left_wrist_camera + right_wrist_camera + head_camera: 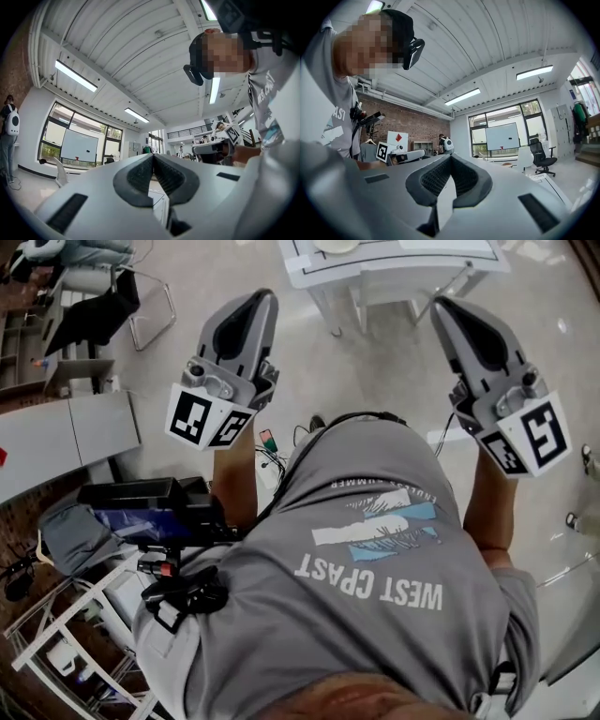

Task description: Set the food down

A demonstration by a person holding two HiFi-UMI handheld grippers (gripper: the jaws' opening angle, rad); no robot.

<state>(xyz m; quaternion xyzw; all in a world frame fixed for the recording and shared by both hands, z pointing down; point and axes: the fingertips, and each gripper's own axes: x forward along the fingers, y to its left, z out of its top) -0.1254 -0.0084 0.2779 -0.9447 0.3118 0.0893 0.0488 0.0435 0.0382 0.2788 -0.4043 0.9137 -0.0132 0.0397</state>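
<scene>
We hold our left gripper (pixel 261 298) and right gripper (pixel 441 304) clenched shut, well short of the white table (pixel 394 273).

Right tongs (pixel 451 157) closed, nothing in them
They meet tip to tip and point across a big room. The left tongs (pixel 417 153) show at the left (next to a person's grey shirt (pixel 335 126)). Far off stand a whiteboard (pixel 502 136), a black chair (pixel 543 157) and a brick wall (pixel 412 127).

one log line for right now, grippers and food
left gripper: shut, empty | right gripper: shut, empty | food: none in view | table: ahead of grippers
</scene>
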